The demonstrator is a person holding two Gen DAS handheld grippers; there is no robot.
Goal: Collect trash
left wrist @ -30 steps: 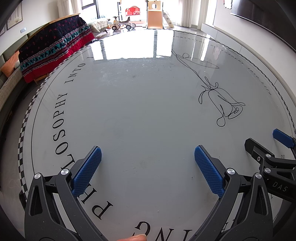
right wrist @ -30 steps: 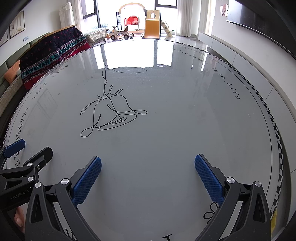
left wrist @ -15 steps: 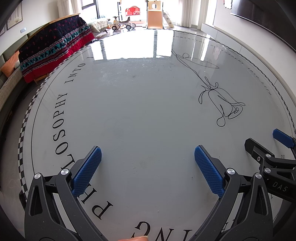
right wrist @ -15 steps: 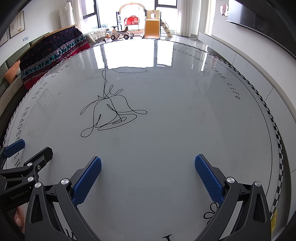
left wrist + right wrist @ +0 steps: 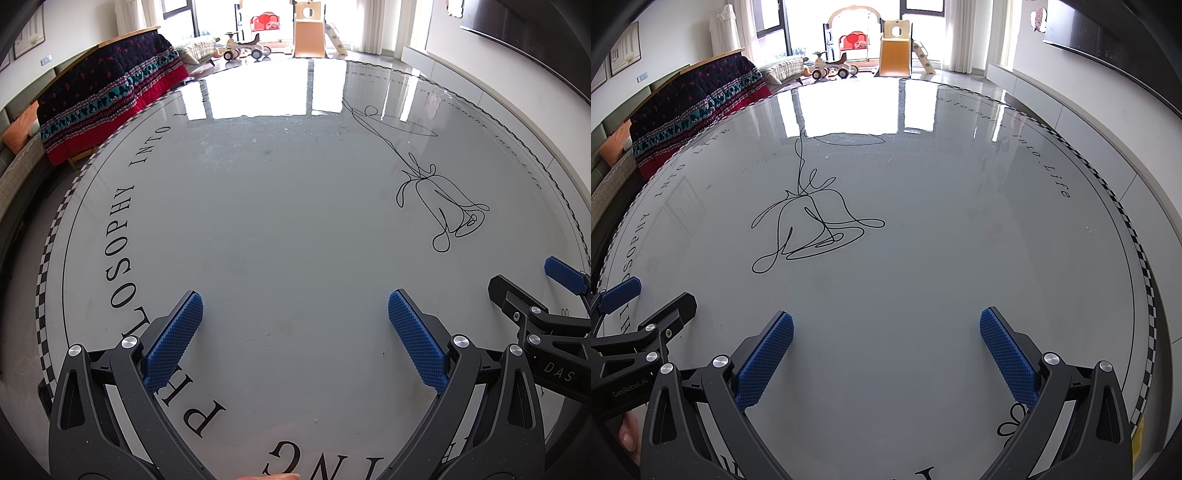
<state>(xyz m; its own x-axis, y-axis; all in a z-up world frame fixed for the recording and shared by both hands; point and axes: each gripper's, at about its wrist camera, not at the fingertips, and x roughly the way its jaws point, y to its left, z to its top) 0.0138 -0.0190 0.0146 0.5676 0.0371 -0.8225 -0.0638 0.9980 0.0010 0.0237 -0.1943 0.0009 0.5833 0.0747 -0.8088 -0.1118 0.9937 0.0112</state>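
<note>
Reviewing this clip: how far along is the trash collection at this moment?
Done: nothing can be confirmed; no trash or bin shows on the round glossy grey table with black lettering. In hand: nothing; the left tongs and right tongs both hang open and empty over it. Left: cannot tell, since no trash is in view.

Left tool (image 5: 294, 316) beside right tool (image 5: 885, 338) — both above table (image 5: 942, 258).

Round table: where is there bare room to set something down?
Nearly all of the round table is bare: between the line drawing and the checkered rim. Only the near edge is crowded, by the open left gripper and right gripper.
</note>
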